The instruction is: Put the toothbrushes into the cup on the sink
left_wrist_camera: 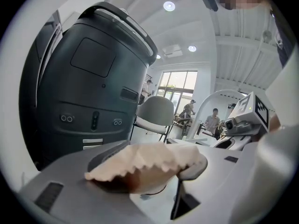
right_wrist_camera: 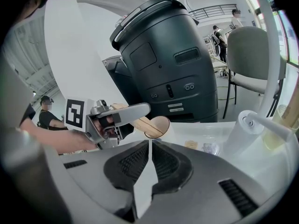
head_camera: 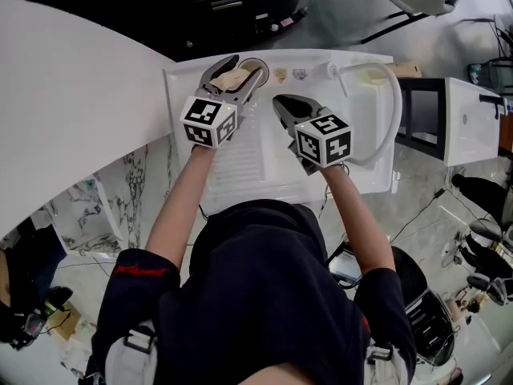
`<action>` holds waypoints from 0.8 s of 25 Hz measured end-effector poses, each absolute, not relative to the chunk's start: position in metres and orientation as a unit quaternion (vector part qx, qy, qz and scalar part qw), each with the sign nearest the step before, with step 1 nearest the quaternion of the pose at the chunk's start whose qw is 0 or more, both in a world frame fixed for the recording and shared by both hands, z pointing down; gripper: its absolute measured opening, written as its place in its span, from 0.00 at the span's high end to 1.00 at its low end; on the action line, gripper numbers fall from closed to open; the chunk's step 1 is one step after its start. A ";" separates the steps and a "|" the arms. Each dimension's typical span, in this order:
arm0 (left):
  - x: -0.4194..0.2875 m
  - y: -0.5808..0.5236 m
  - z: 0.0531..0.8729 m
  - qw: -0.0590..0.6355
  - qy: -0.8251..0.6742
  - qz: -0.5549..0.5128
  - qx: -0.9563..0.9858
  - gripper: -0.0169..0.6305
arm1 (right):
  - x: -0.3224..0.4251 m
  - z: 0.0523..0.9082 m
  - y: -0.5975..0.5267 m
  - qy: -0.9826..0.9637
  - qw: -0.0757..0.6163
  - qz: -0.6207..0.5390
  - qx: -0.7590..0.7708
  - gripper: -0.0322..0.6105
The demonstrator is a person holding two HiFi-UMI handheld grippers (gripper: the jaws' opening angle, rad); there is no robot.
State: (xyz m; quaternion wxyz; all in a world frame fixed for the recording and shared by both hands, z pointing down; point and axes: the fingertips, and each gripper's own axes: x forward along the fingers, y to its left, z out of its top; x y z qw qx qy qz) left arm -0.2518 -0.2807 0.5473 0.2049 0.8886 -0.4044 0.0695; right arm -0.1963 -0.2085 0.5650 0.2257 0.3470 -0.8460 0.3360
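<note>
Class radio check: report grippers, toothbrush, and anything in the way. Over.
Left gripper open, wooden toothbrush between its jaws, leaning into the cup. Right gripper shut, empty, over the sink. Nothing blocking the cup.

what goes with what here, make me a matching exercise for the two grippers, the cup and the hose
1 left gripper
2 right gripper
3 cup
4 hose

a jaws together, nothing between them
b white, curving along the right side of the sink
c jaws apart, above the cup
d stands at the sink's back edge

Pairs: 1-c, 2-a, 3-d, 4-b
</note>
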 end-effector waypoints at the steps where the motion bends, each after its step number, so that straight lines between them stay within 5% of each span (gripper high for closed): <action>1: -0.253 -0.280 0.547 0.205 -0.405 0.070 0.888 0.61 | -0.197 0.565 -0.208 -0.846 0.225 0.336 0.347 0.88; 20: -0.271 -0.267 0.551 0.208 -0.424 0.093 0.876 0.60 | -0.201 0.553 -0.202 -0.853 0.222 0.323 0.346 0.88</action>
